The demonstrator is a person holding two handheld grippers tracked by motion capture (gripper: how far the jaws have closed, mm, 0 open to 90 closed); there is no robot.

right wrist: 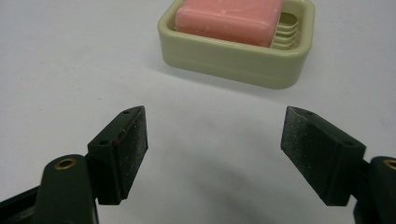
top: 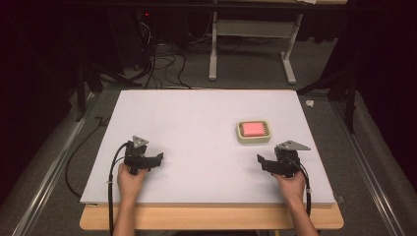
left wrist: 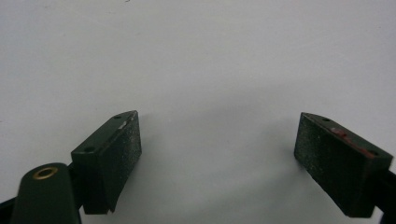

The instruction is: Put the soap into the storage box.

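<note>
A pink soap bar (top: 252, 129) (right wrist: 229, 18) lies in a pale green ridged dish (top: 253, 139) (right wrist: 233, 58) on the white board, right of centre. My right gripper (top: 261, 162) (right wrist: 214, 140) rests near the board's front right, a little nearer than the dish, open with nothing between its jaws; the dish stands just ahead of them. My left gripper (top: 158, 158) (left wrist: 217, 140) sits at the front left, open over bare white board, far from the dish.
The white board (top: 196, 118) covers a wooden table (top: 211, 219). A hand holds each gripper from the front edge. Beyond the board lie a grey floor, cables (top: 162, 64) and a white table frame (top: 251, 49). Dark stands flank both sides.
</note>
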